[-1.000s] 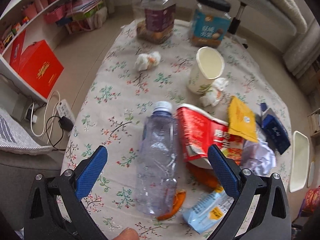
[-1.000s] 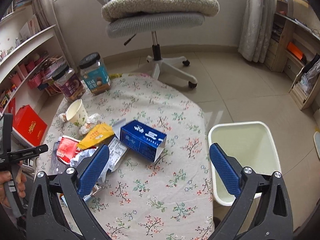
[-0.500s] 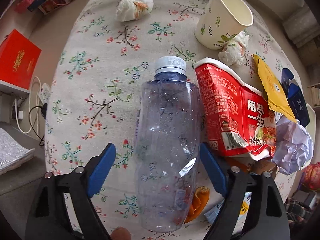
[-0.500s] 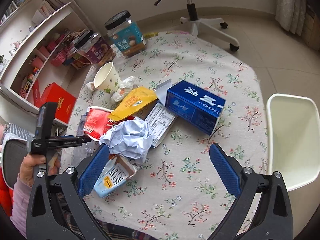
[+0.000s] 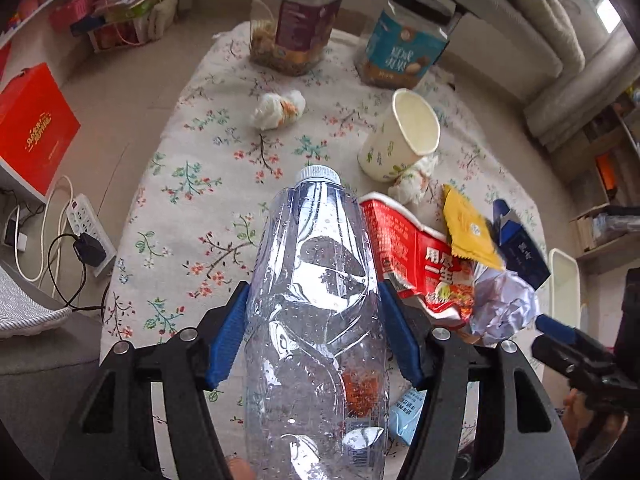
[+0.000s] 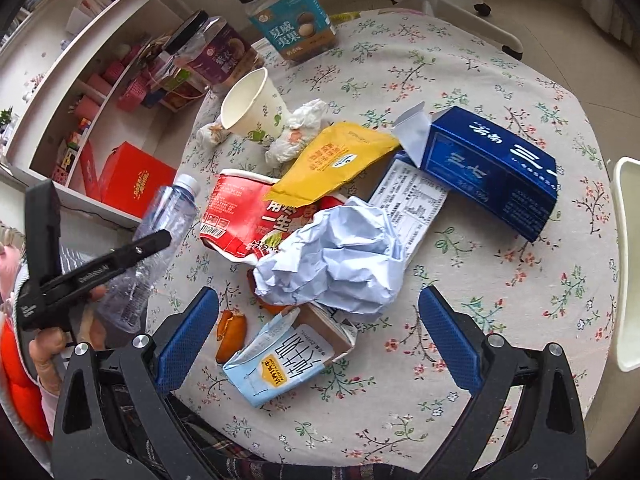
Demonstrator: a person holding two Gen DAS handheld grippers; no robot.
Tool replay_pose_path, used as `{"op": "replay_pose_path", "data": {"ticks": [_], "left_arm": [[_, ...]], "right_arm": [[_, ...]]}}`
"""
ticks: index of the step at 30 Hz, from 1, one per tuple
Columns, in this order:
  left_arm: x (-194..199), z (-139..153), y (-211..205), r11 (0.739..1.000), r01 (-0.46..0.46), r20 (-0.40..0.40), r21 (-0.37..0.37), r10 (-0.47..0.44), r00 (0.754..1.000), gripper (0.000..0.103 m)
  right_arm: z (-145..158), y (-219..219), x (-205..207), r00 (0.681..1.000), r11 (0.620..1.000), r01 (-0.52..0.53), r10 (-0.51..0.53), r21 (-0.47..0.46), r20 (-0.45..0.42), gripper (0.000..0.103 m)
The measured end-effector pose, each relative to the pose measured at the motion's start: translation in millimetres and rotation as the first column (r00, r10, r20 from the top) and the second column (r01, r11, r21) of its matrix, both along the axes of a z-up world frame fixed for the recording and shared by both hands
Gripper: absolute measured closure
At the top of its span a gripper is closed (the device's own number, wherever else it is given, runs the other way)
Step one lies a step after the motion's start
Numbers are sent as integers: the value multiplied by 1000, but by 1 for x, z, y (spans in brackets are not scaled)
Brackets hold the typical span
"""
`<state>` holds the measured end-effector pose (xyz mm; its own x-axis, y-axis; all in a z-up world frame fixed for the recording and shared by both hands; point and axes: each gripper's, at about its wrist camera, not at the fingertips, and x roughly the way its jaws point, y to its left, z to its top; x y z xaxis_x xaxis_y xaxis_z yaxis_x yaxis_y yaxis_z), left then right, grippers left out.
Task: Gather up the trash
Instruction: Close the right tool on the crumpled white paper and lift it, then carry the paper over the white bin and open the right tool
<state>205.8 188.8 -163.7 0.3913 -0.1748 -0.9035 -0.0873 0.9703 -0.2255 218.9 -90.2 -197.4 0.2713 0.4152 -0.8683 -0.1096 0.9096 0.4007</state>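
Note:
My left gripper (image 5: 314,336) is shut on a clear plastic bottle (image 5: 316,304), its blue pads pressed on both sides; the bottle is raised off the table, as the right wrist view (image 6: 160,236) shows. My right gripper (image 6: 316,340) is open and empty, hovering over crumpled pale-blue paper (image 6: 340,260) and a light-blue milk carton (image 6: 280,364). Around them lie a red noodle cup (image 6: 240,216), a yellow wrapper (image 6: 336,160), a dark-blue box (image 6: 488,168), a paper cup (image 6: 252,108), tissue wads (image 6: 296,132) and orange peel (image 6: 230,332).
Two lidded snack jars (image 6: 292,20) (image 6: 212,48) stand at the table's far edge. A white bin (image 6: 628,256) stands right of the floral-cloth table (image 6: 500,320). A shelf with a red box (image 6: 132,180) is on the left, a power strip (image 5: 86,224) on the floor.
My left gripper closed on the bottle and lifted it off the table. My right gripper moved down and forward over the pile of trash, staying open.

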Motion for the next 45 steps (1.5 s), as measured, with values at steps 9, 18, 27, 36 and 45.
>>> {"op": "replay_pose_path", "data": {"ticks": [9, 18, 27, 36, 45], "left_arm": [[11, 19, -26, 999, 43, 126, 30, -47, 991, 40], [9, 28, -35, 1000, 28, 194, 5, -29, 981, 40], [3, 38, -48, 999, 31, 265, 13, -33, 964, 40], [0, 46, -58, 999, 37, 310, 11, -39, 950, 40], [-5, 62, -83, 997, 63, 364, 34, -71, 929, 40]], "right_arm": [[-25, 3, 17, 997, 998, 56, -56, -5, -51, 45], [-16, -10, 8, 998, 998, 70, -70, 3, 7, 74], [3, -23, 8, 994, 997, 78, -79, 17, 80, 92], [23, -31, 1, 977, 995, 96, -99, 26, 186, 93], [56, -68, -6, 920, 979, 201, -196, 22, 338, 93]]}}
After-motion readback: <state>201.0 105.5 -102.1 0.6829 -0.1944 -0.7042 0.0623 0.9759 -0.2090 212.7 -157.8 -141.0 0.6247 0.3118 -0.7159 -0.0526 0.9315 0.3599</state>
